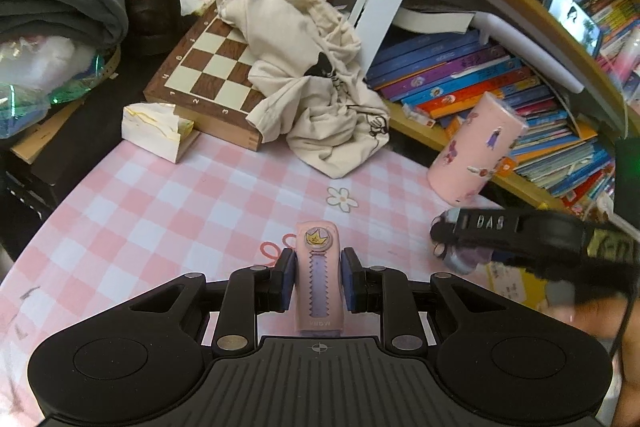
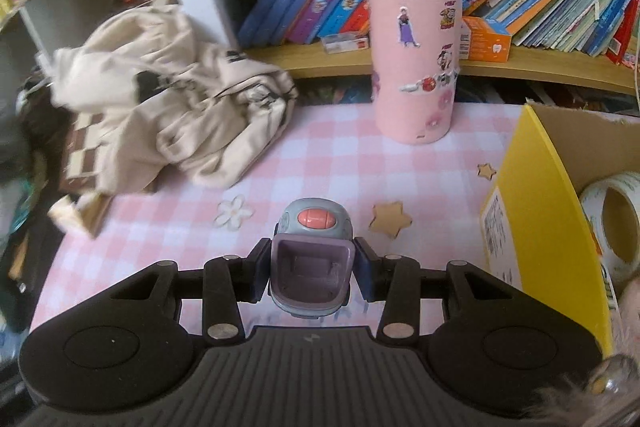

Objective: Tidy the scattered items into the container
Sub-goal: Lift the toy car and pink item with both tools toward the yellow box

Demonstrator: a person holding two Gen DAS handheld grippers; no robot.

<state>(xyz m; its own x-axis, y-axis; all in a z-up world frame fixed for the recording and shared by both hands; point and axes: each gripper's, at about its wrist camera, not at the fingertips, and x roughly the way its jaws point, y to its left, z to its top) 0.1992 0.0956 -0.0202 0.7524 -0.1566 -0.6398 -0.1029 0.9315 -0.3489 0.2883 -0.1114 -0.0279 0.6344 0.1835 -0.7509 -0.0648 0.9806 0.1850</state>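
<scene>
My left gripper (image 1: 318, 277) is shut on a slim pink case (image 1: 319, 283) with a crown sticker and a purple strip, held above the pink checked tablecloth (image 1: 160, 211). My right gripper (image 2: 312, 269) is shut on a small grey and purple toy (image 2: 313, 259) with an orange button on top. In the left wrist view the right gripper (image 1: 444, 241) shows at the right edge, with the toy (image 1: 464, 259) partly hidden under it. A cardboard box with a yellow wall (image 2: 536, 211) stands at the right and holds a roll of tape (image 2: 616, 215).
A tall pink cylinder with stickers (image 2: 414, 59) stands near the bookshelf (image 2: 400, 67). A crumpled cream cloth bag (image 1: 316, 75) lies over a chessboard (image 1: 208, 67). A white paper wedge (image 1: 156, 131) sits by the board. Flower and star stickers (image 2: 390, 223) mark the tablecloth.
</scene>
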